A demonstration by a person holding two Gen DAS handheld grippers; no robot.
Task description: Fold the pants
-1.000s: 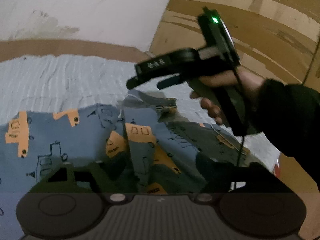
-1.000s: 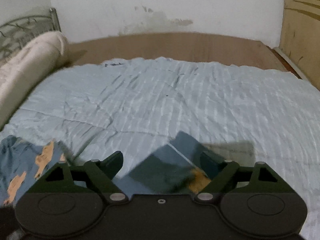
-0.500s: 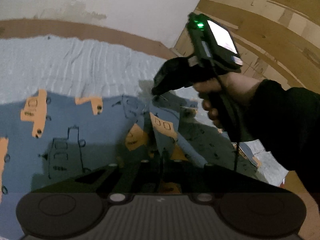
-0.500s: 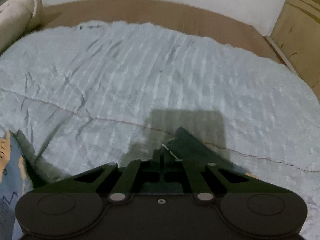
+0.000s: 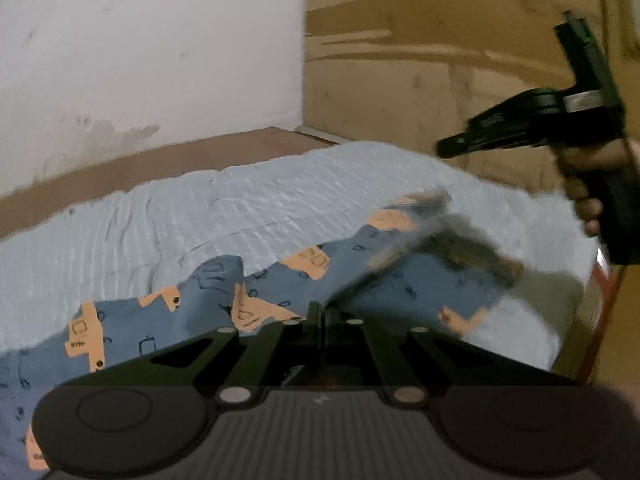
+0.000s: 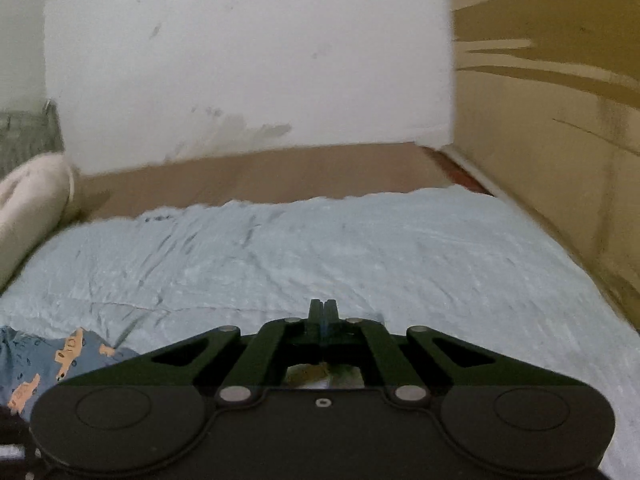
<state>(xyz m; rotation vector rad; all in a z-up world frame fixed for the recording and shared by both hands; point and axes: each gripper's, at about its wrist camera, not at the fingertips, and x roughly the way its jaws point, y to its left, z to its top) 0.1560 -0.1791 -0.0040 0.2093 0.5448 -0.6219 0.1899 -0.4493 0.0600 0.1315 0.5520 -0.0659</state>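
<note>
Jaws pressed together, the left gripper (image 5: 320, 314) pinches the patterned pants (image 5: 192, 320) lying across the bed (image 5: 248, 208), while the right gripper (image 6: 322, 312) (equally closed, its hold unseen) angles downward above the bed, where a thin pinch could slip and collapse the fold.

Both tools (image 5: 320, 312) (image 6: 324, 308) closed, right one lifted off pants (image 5: 360, 276)
</note>
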